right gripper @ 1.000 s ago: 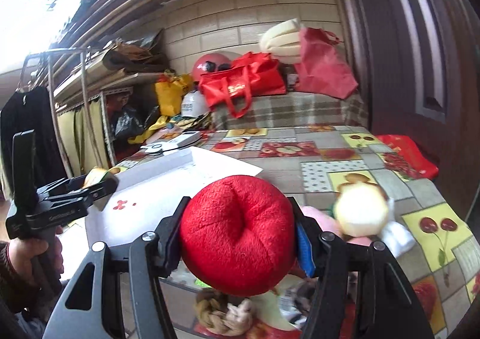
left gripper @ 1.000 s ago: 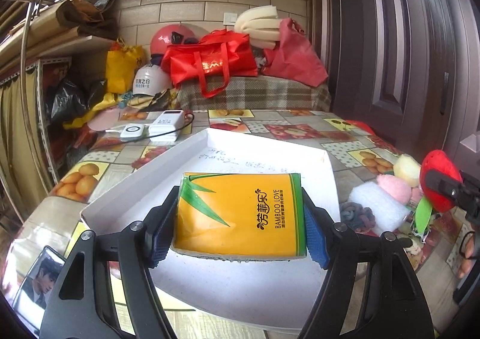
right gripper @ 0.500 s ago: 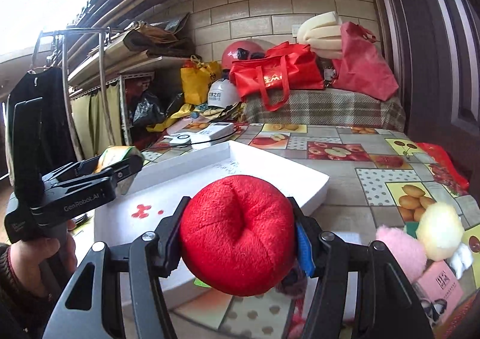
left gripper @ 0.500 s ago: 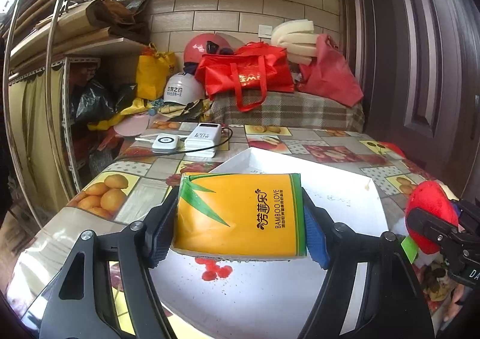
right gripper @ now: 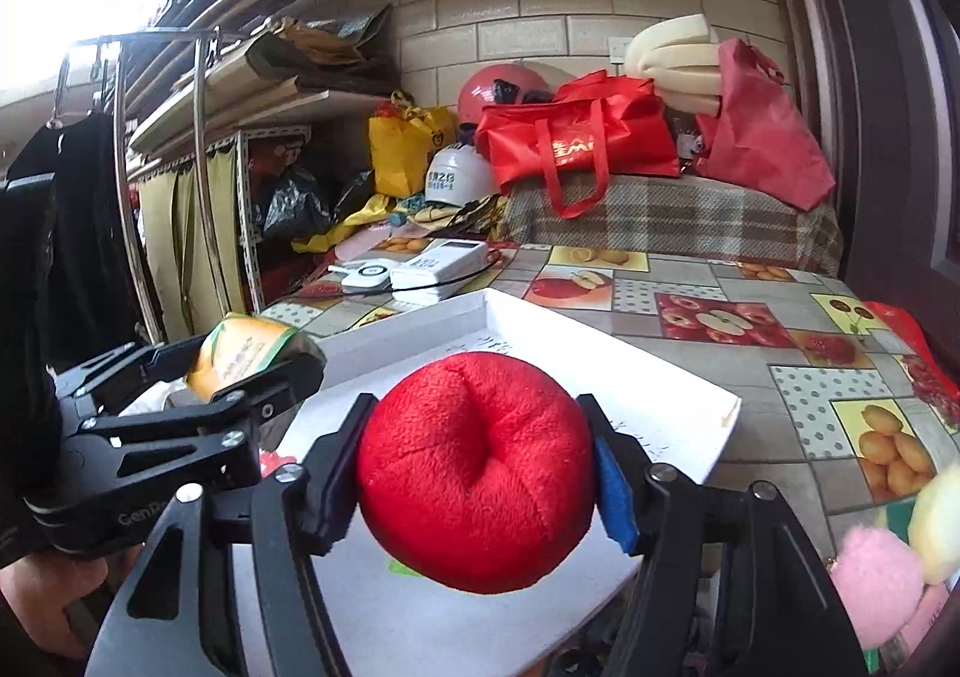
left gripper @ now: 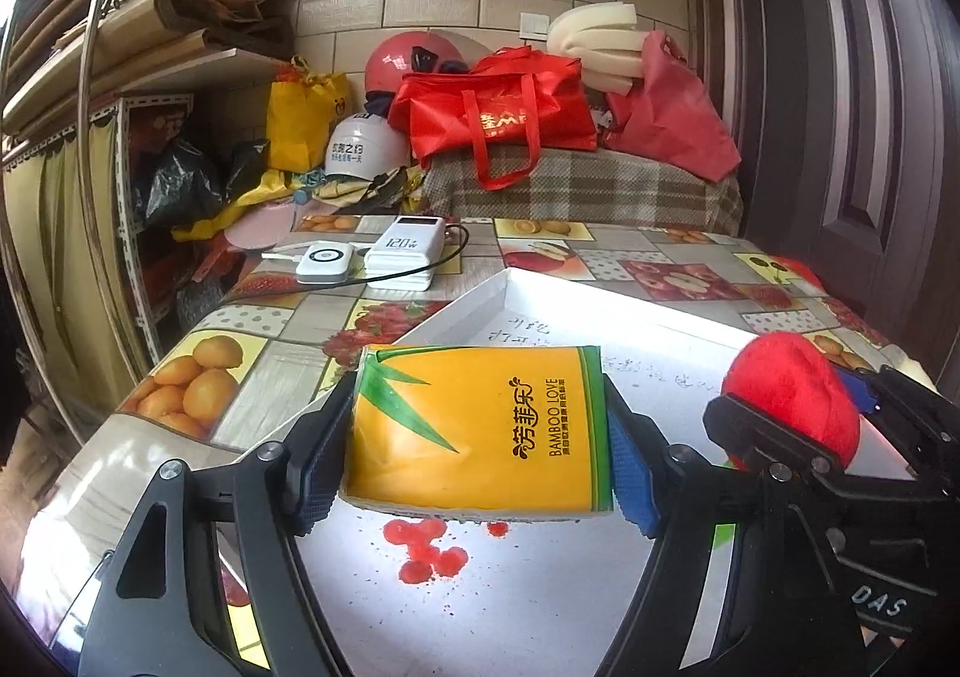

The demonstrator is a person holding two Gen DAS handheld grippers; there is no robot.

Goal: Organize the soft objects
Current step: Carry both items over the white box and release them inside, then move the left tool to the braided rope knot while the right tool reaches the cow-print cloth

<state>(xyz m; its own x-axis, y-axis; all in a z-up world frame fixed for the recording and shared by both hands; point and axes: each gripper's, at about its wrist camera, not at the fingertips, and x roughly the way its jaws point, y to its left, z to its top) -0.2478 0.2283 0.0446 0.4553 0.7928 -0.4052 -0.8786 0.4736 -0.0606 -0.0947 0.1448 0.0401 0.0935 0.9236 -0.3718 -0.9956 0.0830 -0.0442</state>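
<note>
My left gripper [left gripper: 477,431] is shut on a yellow tissue pack [left gripper: 480,428] marked BAMBOO LOVE and holds it above the near left part of a white tray [left gripper: 600,311]. My right gripper [right gripper: 477,473] is shut on a red plush apple [right gripper: 474,470] and holds it above the tray [right gripper: 660,371]. In the left wrist view the apple [left gripper: 789,398] and right gripper show at the right. In the right wrist view the tissue pack [right gripper: 240,356] in the left gripper shows at the left.
Red marks [left gripper: 426,548] lie on the tray floor. A pink pompom [right gripper: 873,578] and a yellow pompom [right gripper: 936,524] lie right of the tray. White power banks [left gripper: 408,251] with a cable sit behind it. Red bags [left gripper: 498,116] and helmets pile at the back.
Both grippers have moved over the tray. The right gripper with the apple has come closer to the left gripper. Both grips are unchanged.
</note>
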